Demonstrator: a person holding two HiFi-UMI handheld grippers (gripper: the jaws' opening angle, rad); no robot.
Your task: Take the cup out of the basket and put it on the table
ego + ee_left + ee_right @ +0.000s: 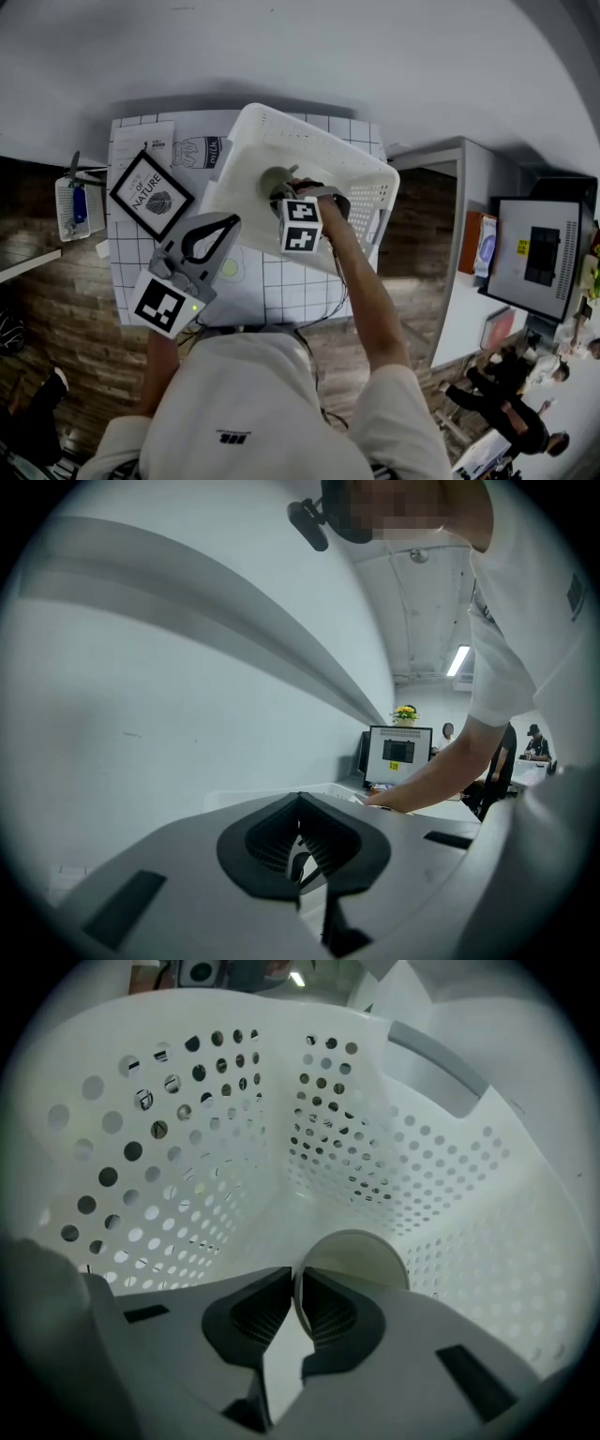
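Note:
A white perforated basket stands tilted on the gridded table mat. Inside it lies a pale cup, seen from close up in the right gripper view as a round pale cup against the basket wall. My right gripper reaches down into the basket; its jaws are shut on the cup's thin rim, which runs between the two pads. My left gripper hovers over the mat to the left of the basket, shut and holding nothing.
A black-framed picture lies at the mat's far left, with printed sheets behind it. A small white rack sits off the table's left edge. To the right stand a white cabinet and a monitor.

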